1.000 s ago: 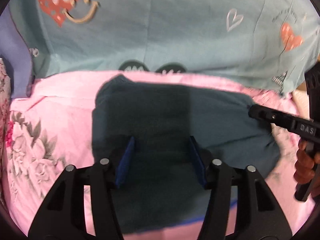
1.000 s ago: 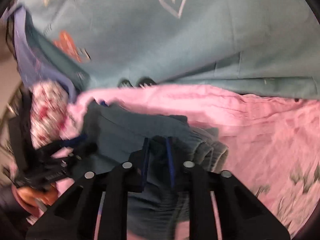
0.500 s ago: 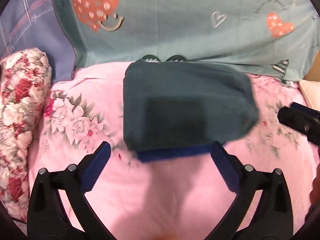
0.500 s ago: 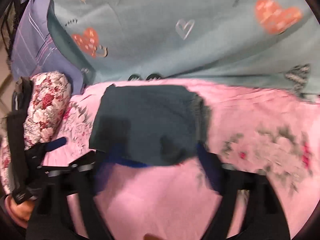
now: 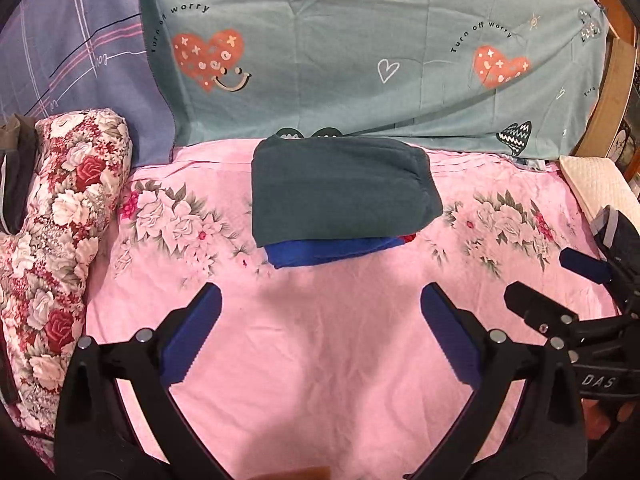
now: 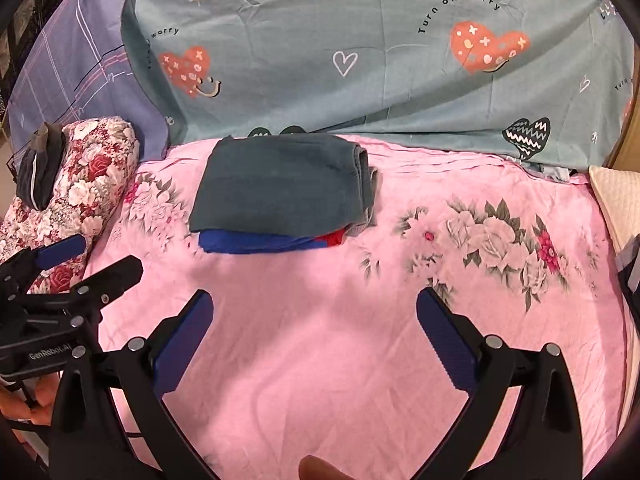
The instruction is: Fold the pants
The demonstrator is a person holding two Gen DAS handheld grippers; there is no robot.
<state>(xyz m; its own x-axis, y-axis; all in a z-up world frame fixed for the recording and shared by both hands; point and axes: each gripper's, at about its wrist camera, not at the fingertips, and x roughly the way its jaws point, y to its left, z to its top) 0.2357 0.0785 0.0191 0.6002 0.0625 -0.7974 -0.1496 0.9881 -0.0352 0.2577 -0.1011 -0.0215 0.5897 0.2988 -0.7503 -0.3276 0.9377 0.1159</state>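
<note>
The dark teal pants [image 5: 340,188] lie folded in a flat rectangle on top of a folded blue garment [image 5: 332,250] near the far edge of the pink floral bedsheet [image 5: 320,360]. They also show in the right wrist view [image 6: 280,188], with the blue garment [image 6: 256,242] beneath. My left gripper [image 5: 320,336] is open and empty, held above the sheet well in front of the stack. My right gripper [image 6: 314,344] is open and empty, also in front of the stack and to the right of the left one.
A floral bolster pillow [image 5: 60,240] lies along the left side, with a dark cloth [image 6: 40,164] on its far end. A teal heart-print sheet [image 5: 360,48] hangs behind the bed. A cream cushion [image 5: 596,184] sits at the right edge.
Both grippers have opened and let go of the pants. Both have pulled back from the stack toward the near side of the bed. The pants now lie folded on the blue garment.
</note>
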